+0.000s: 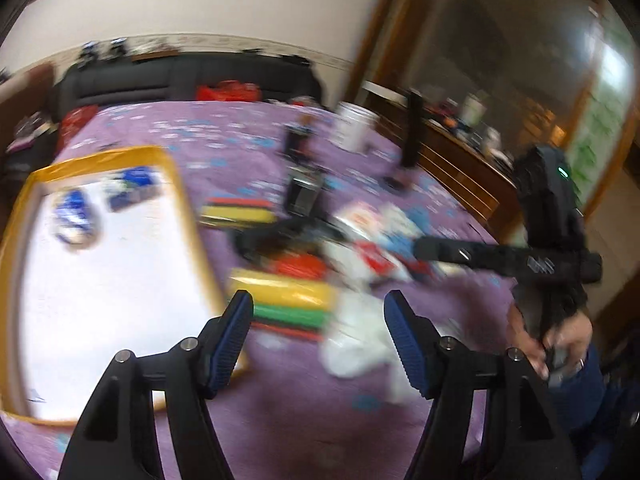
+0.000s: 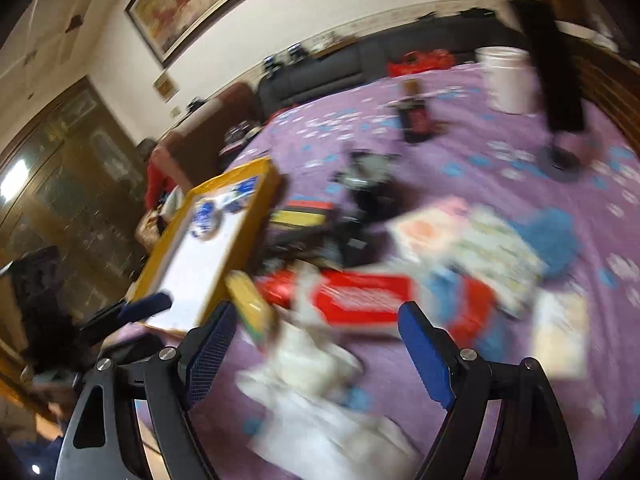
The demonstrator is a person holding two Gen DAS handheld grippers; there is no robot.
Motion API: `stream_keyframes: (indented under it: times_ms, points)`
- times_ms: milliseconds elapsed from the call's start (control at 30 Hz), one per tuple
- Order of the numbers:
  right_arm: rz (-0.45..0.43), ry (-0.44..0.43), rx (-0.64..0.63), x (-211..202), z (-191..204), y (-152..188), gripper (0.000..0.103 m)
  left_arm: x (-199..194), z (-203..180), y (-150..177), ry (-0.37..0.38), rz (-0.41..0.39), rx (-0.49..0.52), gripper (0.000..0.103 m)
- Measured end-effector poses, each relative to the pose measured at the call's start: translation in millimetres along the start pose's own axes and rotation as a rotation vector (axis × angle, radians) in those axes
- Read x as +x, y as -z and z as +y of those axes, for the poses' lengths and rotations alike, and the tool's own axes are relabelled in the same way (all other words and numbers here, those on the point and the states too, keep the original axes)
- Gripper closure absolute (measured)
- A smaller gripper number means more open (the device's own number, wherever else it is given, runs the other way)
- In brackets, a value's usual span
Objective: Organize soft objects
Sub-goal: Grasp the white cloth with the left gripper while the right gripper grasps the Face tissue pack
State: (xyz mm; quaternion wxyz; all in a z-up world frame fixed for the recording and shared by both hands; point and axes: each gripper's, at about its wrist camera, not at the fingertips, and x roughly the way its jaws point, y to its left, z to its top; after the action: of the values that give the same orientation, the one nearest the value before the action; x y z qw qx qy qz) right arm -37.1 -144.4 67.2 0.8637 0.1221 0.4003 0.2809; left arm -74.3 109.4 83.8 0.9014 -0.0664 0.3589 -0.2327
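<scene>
Blue-padded fingers point(image 1: 236, 336) of the left gripper point(image 1: 320, 340) sit closest in the left wrist view, spread apart w/ nothing between them, hovering over the purple bedspread point(image 1: 280, 392). Just beyond the tips lies a white soft cloth point(image 1: 352, 344), crumpled, next to a yellow/green/red striped bundle point(image 1: 284, 304). To the left is a yellow-rimmed tray point(image 1: 188, 216) w/ a white floor, holding blue-and-white items point(image 1: 74, 216) near its far end. Further back, a heap of mixed soft objects point(image 1: 380, 240), red, white & blue, too blurred to tell apart. Right gripper point(image 1: 432, 246) shows at the right edge, held by a hand point(image 1: 560, 340), pointing toward that heap. In the right wrist view, the right gripper point(image 2: 316, 344) also has its fingers wide apart, empty, above the same white cloth point(image 2: 316, 364); a red flat item point(image 2: 360, 300) lies just past it. A white bucket point(image 2: 506, 80) stands well apart at the far side of the bed. Both views are motion-blurred.
</scene>
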Motion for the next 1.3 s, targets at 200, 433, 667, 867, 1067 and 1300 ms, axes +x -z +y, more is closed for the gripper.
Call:
stream_keyframes:
  times_ms: [200,433,667,867,1067,1300]
  points:
    - [-0.072,0.1,0.1,-44,-53,18,0.017,42,-74,31,0.127,0.123,0.135,0.03]
    - [-0.117,0.142,0.151,-66,-81,24,0.017,88,-106,41,0.108,0.213,0.2,0.03]
    - [-0.098,0.256,0.173,-63,-103,25,0.014,123,-118,39,0.05,0.256,0.202,0.068]
    - [0.007,0.349,0.142,-31,-113,17,0.014,117,-114,36,0.07,0.223,0.157,0.088]
    - [0.064,0.406,0.133,-3,-122,18,0.015,99,-111,34,0.11,0.182,0.131,0.088]
    - [-0.011,0.476,0.101,-20,-115,26,0.056,91,-106,29,0.127,0.142,0.114,0.088]
